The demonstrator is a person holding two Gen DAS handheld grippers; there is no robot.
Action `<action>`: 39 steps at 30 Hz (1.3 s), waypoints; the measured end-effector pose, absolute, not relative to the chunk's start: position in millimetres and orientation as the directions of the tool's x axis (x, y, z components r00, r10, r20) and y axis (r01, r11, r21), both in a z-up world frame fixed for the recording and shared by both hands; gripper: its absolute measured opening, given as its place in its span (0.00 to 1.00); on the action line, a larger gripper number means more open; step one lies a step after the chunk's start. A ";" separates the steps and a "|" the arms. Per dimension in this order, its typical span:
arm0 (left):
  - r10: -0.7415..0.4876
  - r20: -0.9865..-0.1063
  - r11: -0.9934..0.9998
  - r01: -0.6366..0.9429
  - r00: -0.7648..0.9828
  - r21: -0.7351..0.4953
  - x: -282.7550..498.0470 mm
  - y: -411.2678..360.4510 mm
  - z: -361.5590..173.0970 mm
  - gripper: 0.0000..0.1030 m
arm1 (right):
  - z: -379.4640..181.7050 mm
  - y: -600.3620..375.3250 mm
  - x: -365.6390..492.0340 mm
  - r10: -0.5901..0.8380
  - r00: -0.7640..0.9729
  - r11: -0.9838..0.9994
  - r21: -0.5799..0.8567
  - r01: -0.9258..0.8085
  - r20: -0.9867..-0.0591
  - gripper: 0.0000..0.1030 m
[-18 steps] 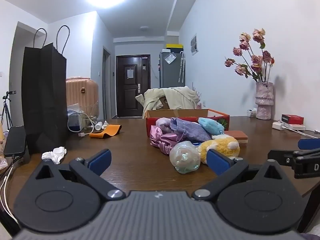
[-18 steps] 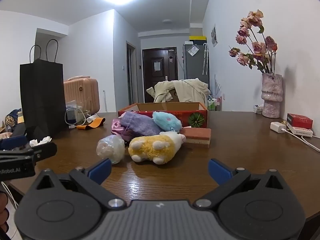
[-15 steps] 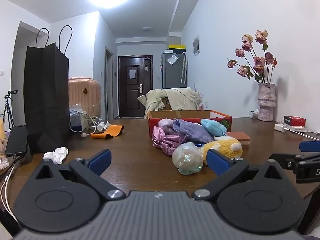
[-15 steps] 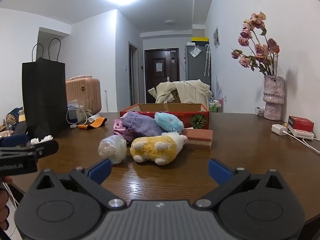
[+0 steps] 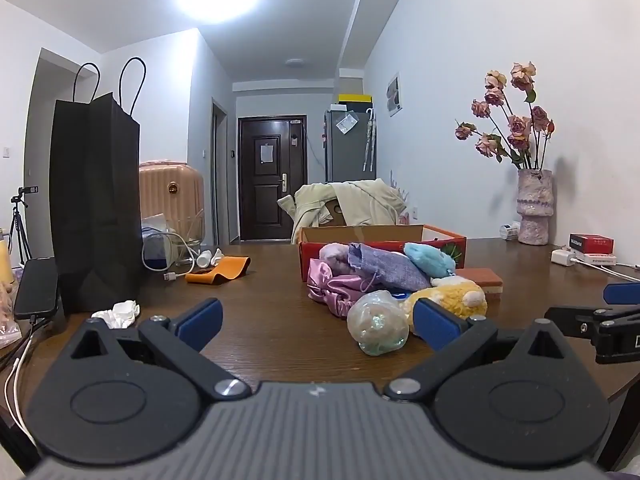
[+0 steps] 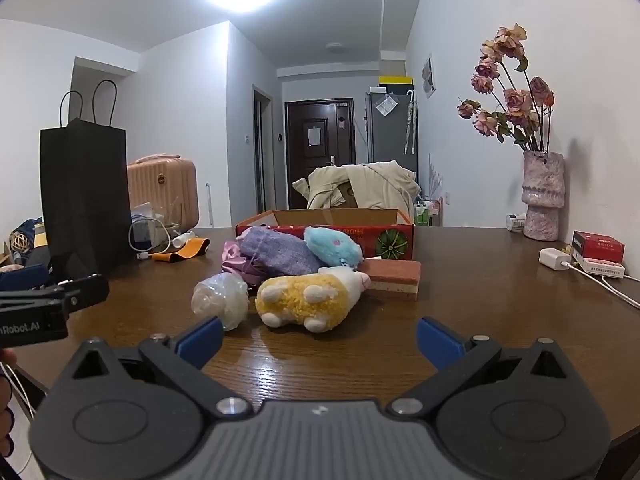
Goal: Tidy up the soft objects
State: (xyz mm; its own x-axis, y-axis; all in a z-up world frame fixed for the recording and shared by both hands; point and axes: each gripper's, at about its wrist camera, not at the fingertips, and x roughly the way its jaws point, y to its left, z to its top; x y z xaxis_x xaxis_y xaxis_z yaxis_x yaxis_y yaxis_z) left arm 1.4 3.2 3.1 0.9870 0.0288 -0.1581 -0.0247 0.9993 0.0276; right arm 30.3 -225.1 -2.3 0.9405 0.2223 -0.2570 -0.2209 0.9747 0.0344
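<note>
Both views have drifted slightly since a moment ago; nothing on the table (image 6: pixel 500 300) has been touched. Your left hand-held gripper (image 5: pixel 316 320) and right hand-held gripper (image 6: pixel 320 336) gape wide, empty. Soft toys (image 6: pixel 308 300) lie heaped before the red box (image 6: pixel 332 226), unsorted. Glossy wood; cluttered, lit room.

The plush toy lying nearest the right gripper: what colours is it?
The plush toy is yellow with white paws and face, clearest in the right wrist view.
</note>
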 end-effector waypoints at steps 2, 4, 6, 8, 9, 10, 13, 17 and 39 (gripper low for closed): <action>0.028 -0.162 0.999 -0.024 0.986 0.027 2.3 3.4 2.6 1.00 | -2.4 -225.1 31.0 0.223 0.940 0.974 0.033 -0.223 -0.259 1.00; 0.028 -0.164 0.999 -0.024 0.986 0.025 2.8 4.0 1.9 1.00 | -2.7 -225.7 31.9 0.224 0.939 0.974 0.033 -0.223 -0.262 1.00; 0.029 -0.163 0.999 -0.025 0.986 0.024 2.8 4.2 2.1 1.00 | -3.4 -224.6 31.1 0.220 0.939 0.975 0.033 -0.219 -0.262 1.00; 0.029 -0.163 0.999 -0.025 0.986 0.024 2.9 4.6 2.2 1.00 | -3.4 -224.9 30.9 0.219 0.940 0.975 0.033 -0.218 -0.262 1.00; 0.029 -0.163 0.999 -0.025 0.986 0.024 3.1 4.5 2.1 1.00 | -3.4 -224.9 30.7 0.219 0.940 0.975 0.033 -0.219 -0.262 1.00; 0.029 -0.162 0.999 -0.025 0.986 0.024 2.4 5.0 2.3 1.00 | -3.4 -225.0 30.8 0.220 0.940 0.975 0.034 -0.219 -0.262 1.00; 0.028 -0.163 0.999 -0.024 0.986 0.024 2.3 4.7 3.0 1.00 | -3.4 -225.0 30.7 0.220 0.939 0.975 0.034 -0.219 -0.263 1.00; 0.027 -0.160 0.999 -0.024 0.987 0.025 1.4 4.3 3.5 1.00 | -3.7 -225.0 30.7 0.219 0.940 0.975 0.033 -0.218 -0.262 1.00; 0.025 -0.161 0.999 -0.021 0.987 0.026 0.2 4.0 3.6 1.00 | -5.0 -227.2 33.4 0.214 0.938 0.977 0.051 -0.208 -0.274 1.00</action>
State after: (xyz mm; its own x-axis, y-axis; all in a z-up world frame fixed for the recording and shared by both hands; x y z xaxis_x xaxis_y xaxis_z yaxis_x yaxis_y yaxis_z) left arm 0.2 4.0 3.6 0.9866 0.0253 -0.1613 -0.0214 0.9994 0.0258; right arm 33.4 -227.2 -5.0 0.9378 0.2138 -0.2736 -0.2079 0.9768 0.0507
